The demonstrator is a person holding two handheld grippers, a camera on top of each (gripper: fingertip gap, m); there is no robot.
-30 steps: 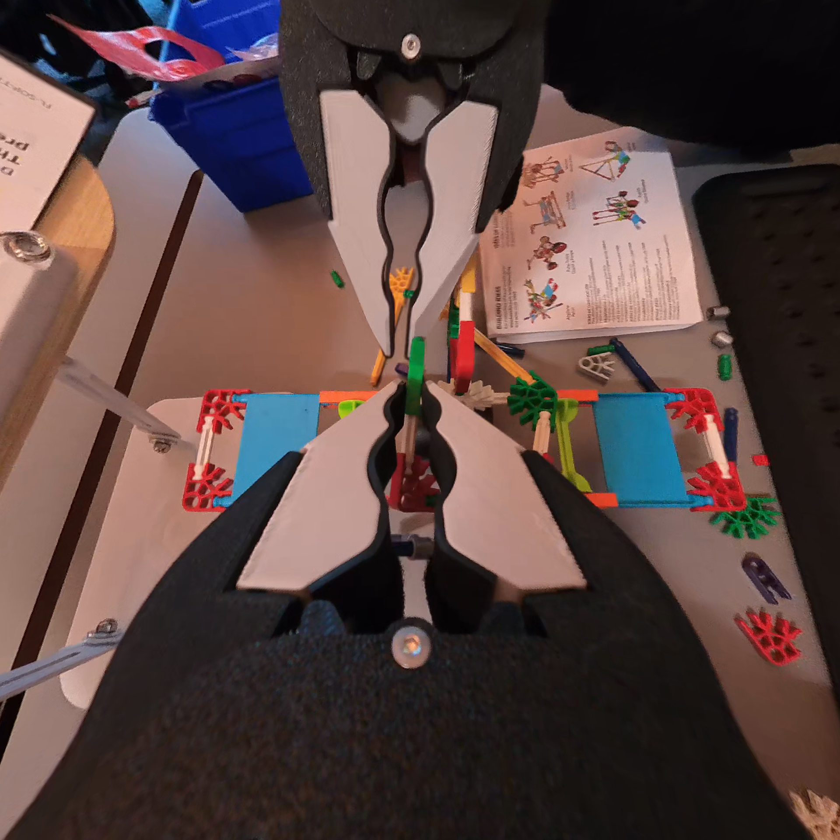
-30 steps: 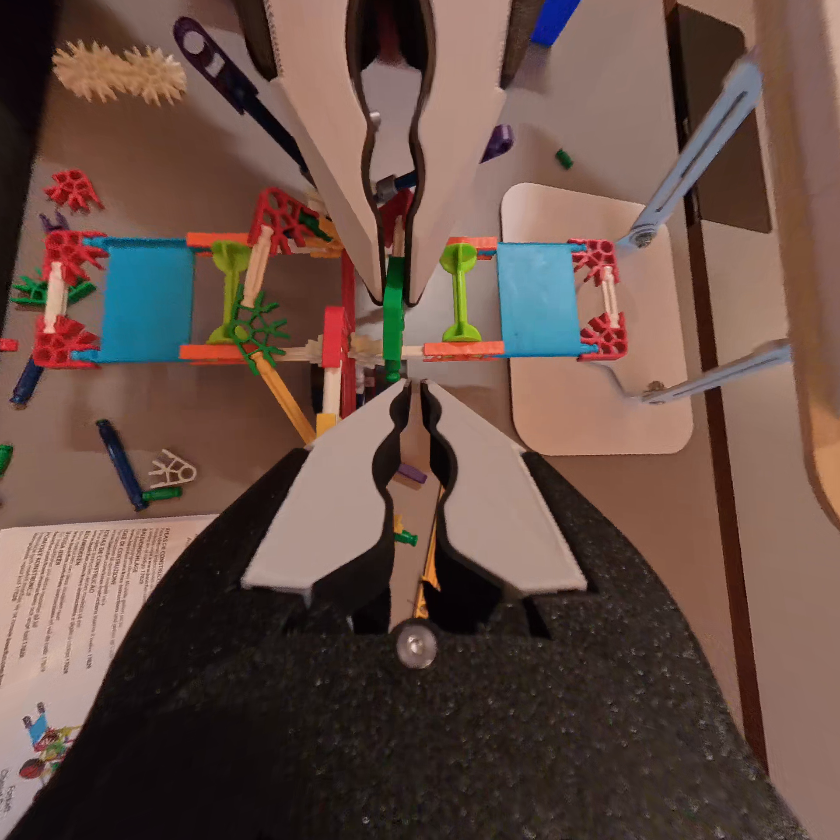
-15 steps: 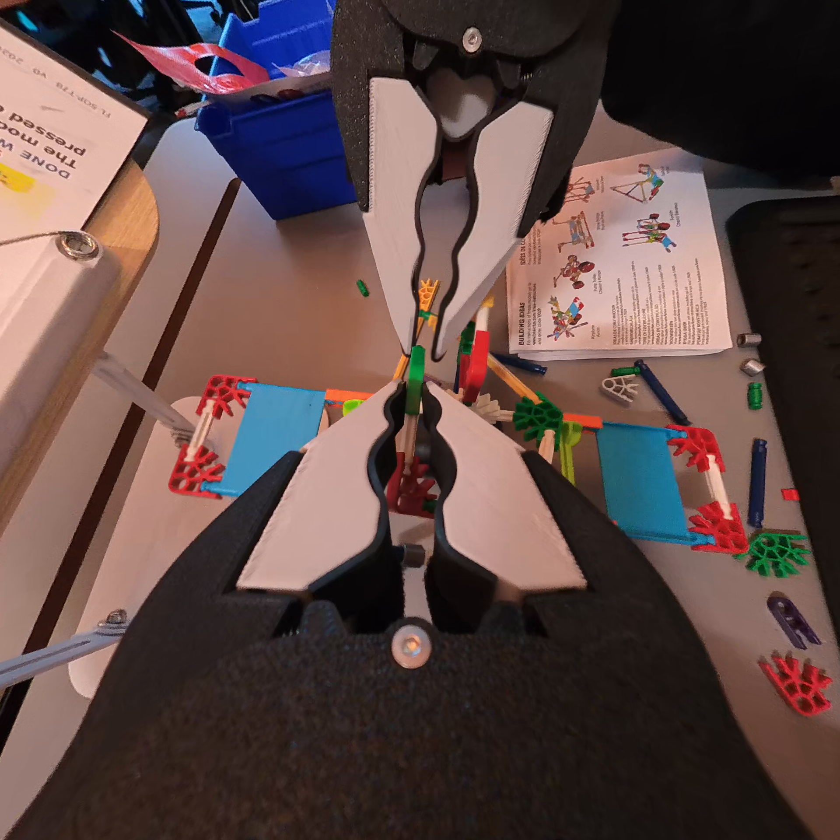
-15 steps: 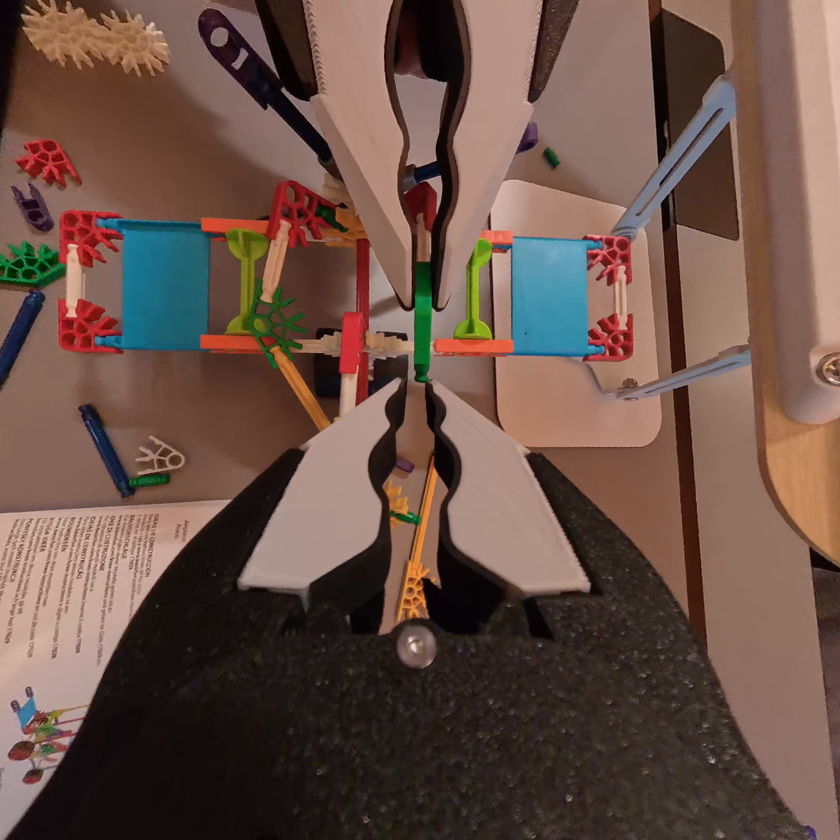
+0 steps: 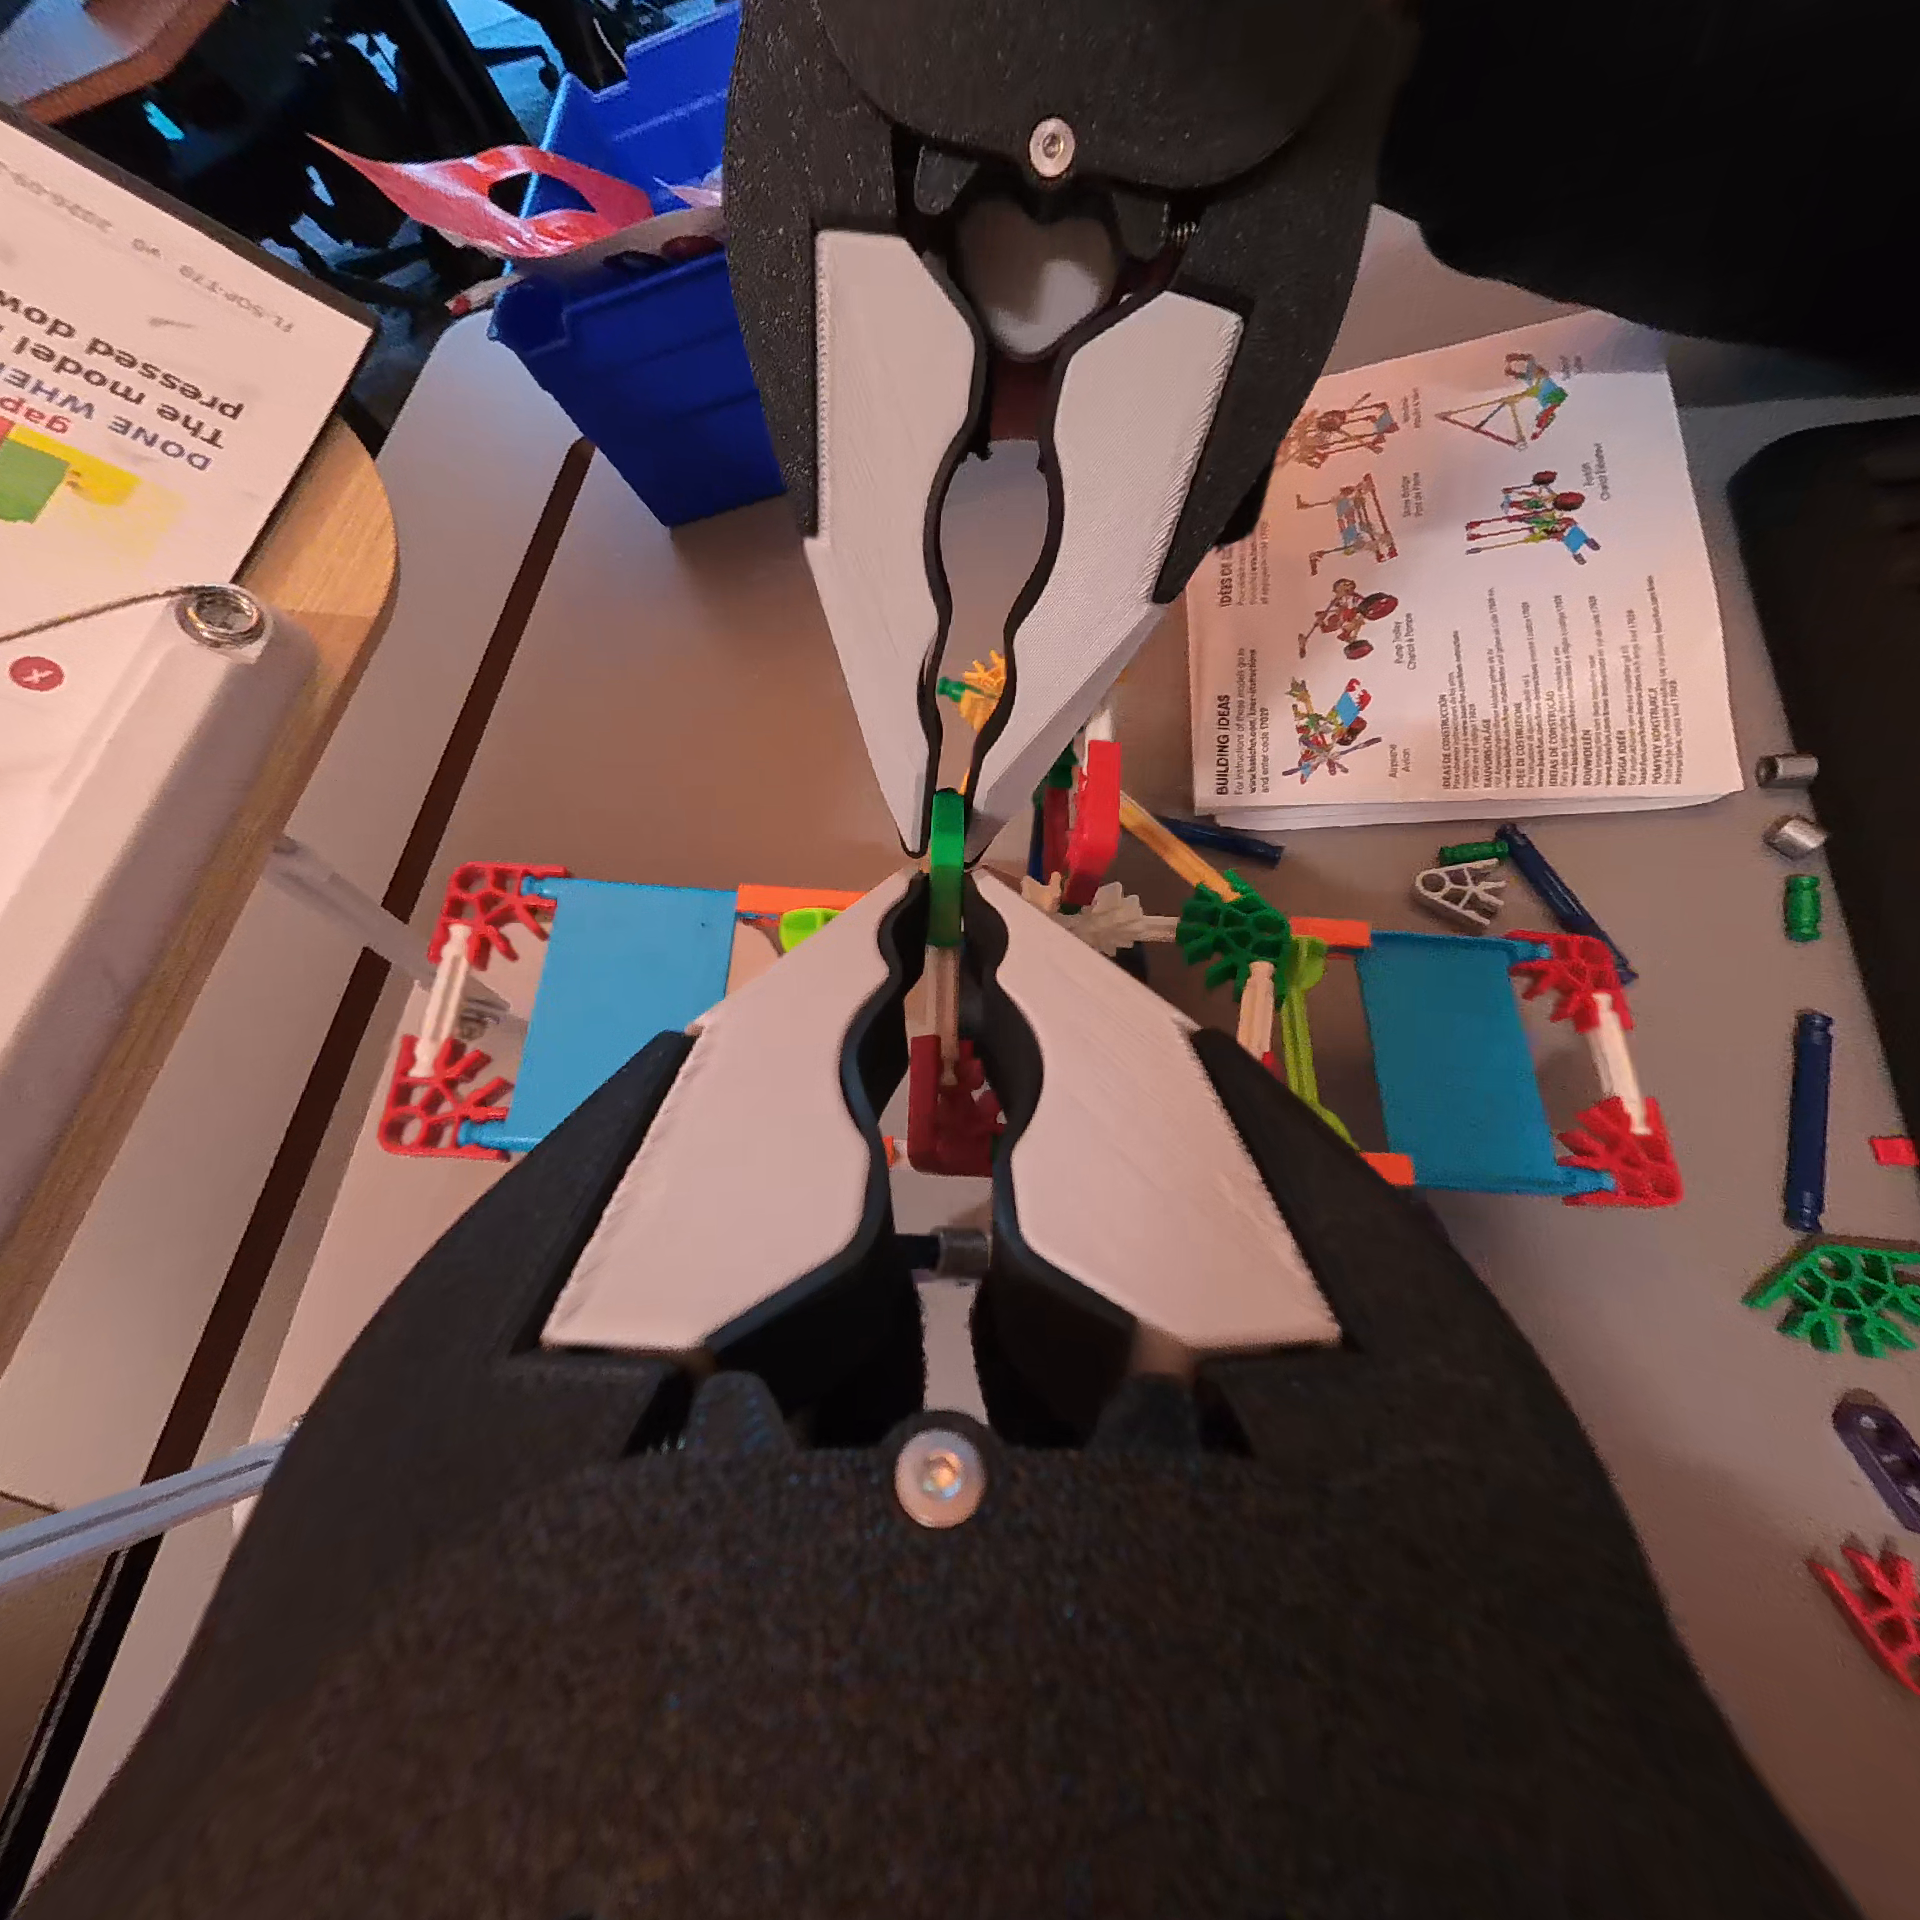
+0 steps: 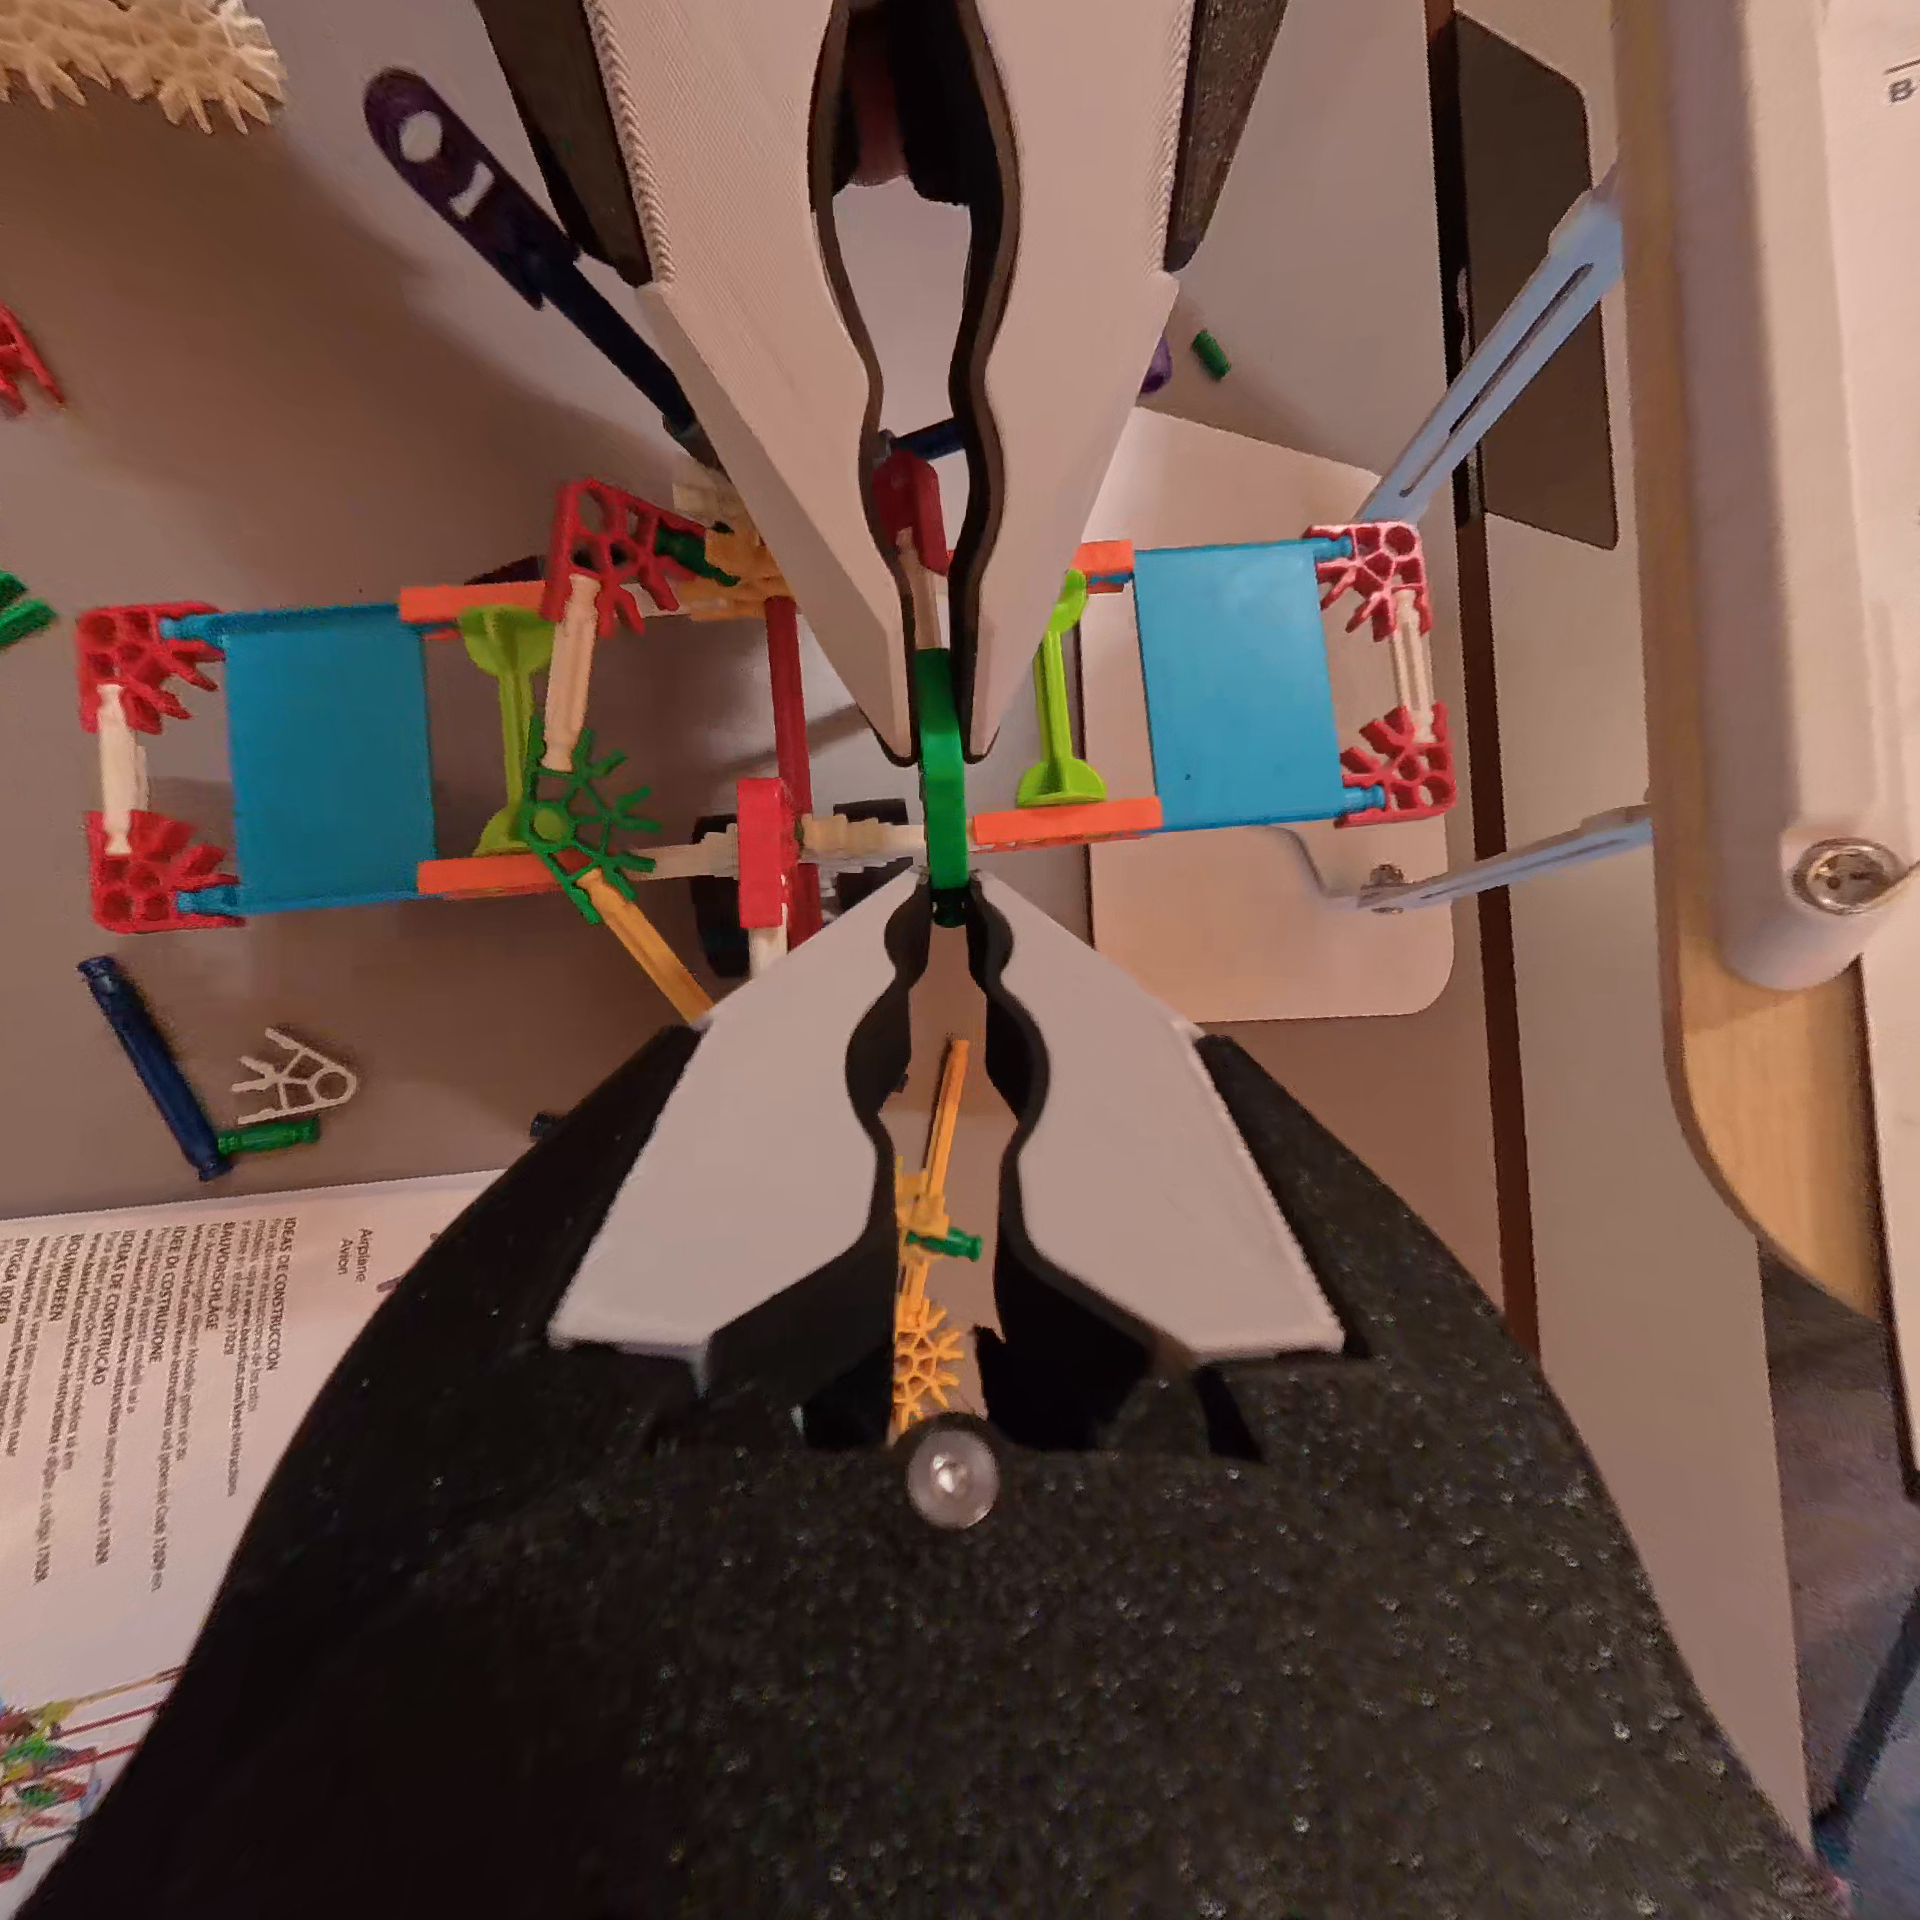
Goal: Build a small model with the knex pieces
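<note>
A colourful rod-and-connector model with two blue panels (image 5: pixel 623 997) (image 5: pixel 1439 1049) and red corner connectors lies on the grey table. At its middle an upright green connector (image 5: pixel 948 862) sits on a white rod (image 5: pixel 940 997) above a dark red connector (image 5: pixel 951 1112). My left gripper (image 5: pixel 945 888) is shut on the green connector's near part. My right gripper (image 5: pixel 945 844) comes from the far side, tip to tip with the left, and is shut on the same connector. In the right wrist view, the right gripper (image 6: pixel 943 894) pinches the green connector (image 6: pixel 943 790) and the left gripper (image 6: pixel 927 743) grips it from above.
A blue bin (image 5: pixel 644 343) stands at the back. An instruction sheet (image 5: pixel 1455 603) lies at the back right, beside a black mat (image 5: pixel 1860 623). Loose rods and connectors (image 5: pixel 1839 1299) lie at the right. A wooden board with a sign (image 5: pixel 135 416) stands at the left. A white plate (image 6: pixel 1247 935) lies under one blue panel. My two grippers' fingertips are within a few centimetres of each other.
My right gripper has moved in until its tips pinch the green connector, meeting the left gripper's tips. The left gripper has kept its hold. The model has shifted slightly.
</note>
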